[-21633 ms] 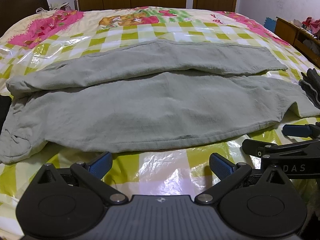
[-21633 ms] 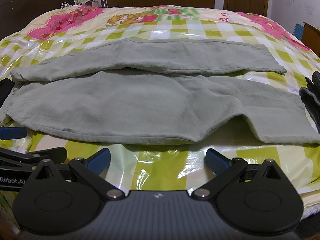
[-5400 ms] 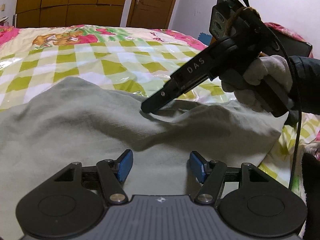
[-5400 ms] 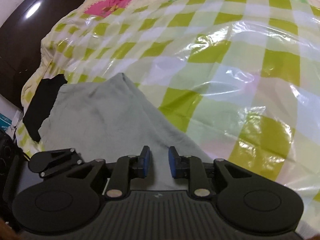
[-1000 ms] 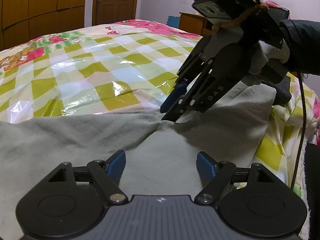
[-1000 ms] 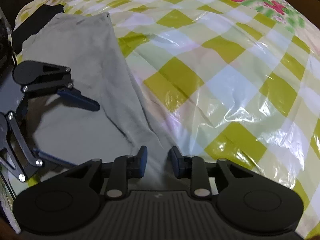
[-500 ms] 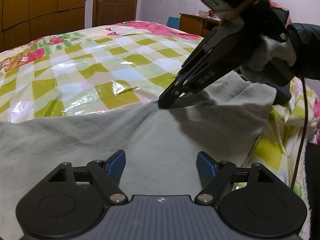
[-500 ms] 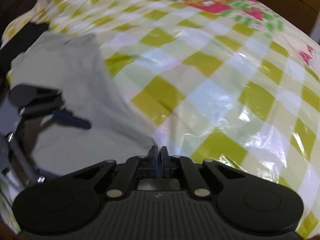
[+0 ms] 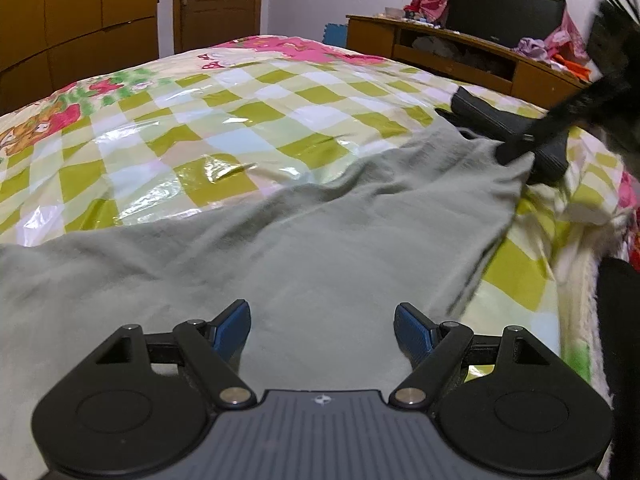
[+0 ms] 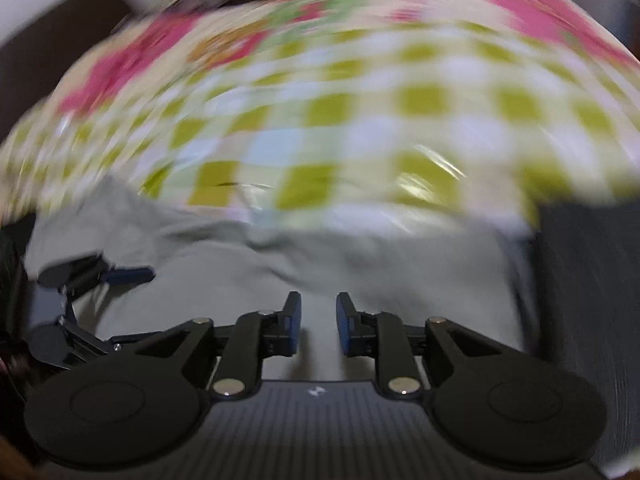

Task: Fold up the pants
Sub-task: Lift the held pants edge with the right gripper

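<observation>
Here, line by line, is what you have in front of you.

Pants: the grey-green pants (image 9: 320, 240) lie spread flat on the near side of the bed, running from the left edge of your left wrist view to the bed's right edge, with soft ripples along the far hem.

Left gripper: your left gripper (image 9: 322, 326) hangs just over the cloth with its blue pads spread wide, and nothing sits between them.

Right gripper: your right gripper (image 10: 318, 326) has just been opening; its pads now stand a little apart above the pants with no cloth pinched between them. In the left wrist view its blurred black tip (image 9: 516, 148) sits at the far right corner of the pants; whether it touches the cloth there, you cannot tell.

Bedspread: the glossy green-and-white checked bedspread (image 9: 224, 128) lies bare beyond the pants.

Black item: a dark object (image 9: 480, 114) rests on the bed just behind that corner.

Room: a wooden cabinet (image 9: 452, 56) stands beyond the bed, and a door (image 9: 218, 0) at the far wall.
</observation>
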A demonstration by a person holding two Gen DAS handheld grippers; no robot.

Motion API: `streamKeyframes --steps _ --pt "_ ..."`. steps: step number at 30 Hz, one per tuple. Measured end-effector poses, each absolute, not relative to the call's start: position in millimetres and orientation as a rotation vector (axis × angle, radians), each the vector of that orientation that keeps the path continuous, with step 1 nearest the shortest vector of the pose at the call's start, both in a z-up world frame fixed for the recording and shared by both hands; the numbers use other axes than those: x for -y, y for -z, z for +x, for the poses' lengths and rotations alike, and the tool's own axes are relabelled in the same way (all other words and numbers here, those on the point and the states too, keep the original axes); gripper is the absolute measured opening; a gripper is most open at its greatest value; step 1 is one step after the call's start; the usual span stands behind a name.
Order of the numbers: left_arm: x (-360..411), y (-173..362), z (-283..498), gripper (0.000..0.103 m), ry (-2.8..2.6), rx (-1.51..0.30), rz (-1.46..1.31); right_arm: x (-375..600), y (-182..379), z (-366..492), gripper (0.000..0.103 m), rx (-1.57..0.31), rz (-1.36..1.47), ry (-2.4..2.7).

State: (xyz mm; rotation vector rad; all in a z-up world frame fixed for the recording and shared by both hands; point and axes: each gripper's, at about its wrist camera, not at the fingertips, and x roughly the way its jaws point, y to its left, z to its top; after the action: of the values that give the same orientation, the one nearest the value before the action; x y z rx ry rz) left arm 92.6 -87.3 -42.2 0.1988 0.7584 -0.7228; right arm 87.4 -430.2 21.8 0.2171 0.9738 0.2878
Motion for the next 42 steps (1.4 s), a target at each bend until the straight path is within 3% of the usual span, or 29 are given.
streamKeyframes --steps 8,11,14,18,20,21,22,23,29,42 --pt "108 37 86 0.09 0.726 -0.782 0.243 490 21 28 0.035 -0.903 0.625 -0.098" --pt "114 37 86 0.09 0.716 -0.793 0.265 502 32 30 0.036 -0.801 0.774 -0.104" --pt "117 36 88 0.09 0.711 -0.807 0.276 510 44 37 0.045 -0.73 0.909 -0.132" --pt "121 37 92 0.09 0.692 -0.832 0.261 512 58 59 0.045 -0.688 0.973 -0.143" --pt "123 36 95 0.09 0.677 -0.847 0.251 512 66 67 0.038 -0.665 1.041 -0.13" --pt "124 35 96 0.09 0.671 -0.855 0.249 510 68 71 0.016 -0.654 1.084 -0.15" --pt "126 34 96 0.09 0.667 -0.861 0.251 506 67 76 0.008 -0.645 1.126 -0.188" --pt "128 33 97 0.09 0.668 -0.863 0.255 503 61 78 0.006 -0.631 1.136 -0.217" --pt "135 30 88 0.09 0.713 -0.835 0.226 524 21 68 0.005 -0.433 1.114 -0.205" --pt "68 27 56 0.09 0.643 -0.771 0.209 489 23 70 0.006 -0.489 1.036 -0.094"
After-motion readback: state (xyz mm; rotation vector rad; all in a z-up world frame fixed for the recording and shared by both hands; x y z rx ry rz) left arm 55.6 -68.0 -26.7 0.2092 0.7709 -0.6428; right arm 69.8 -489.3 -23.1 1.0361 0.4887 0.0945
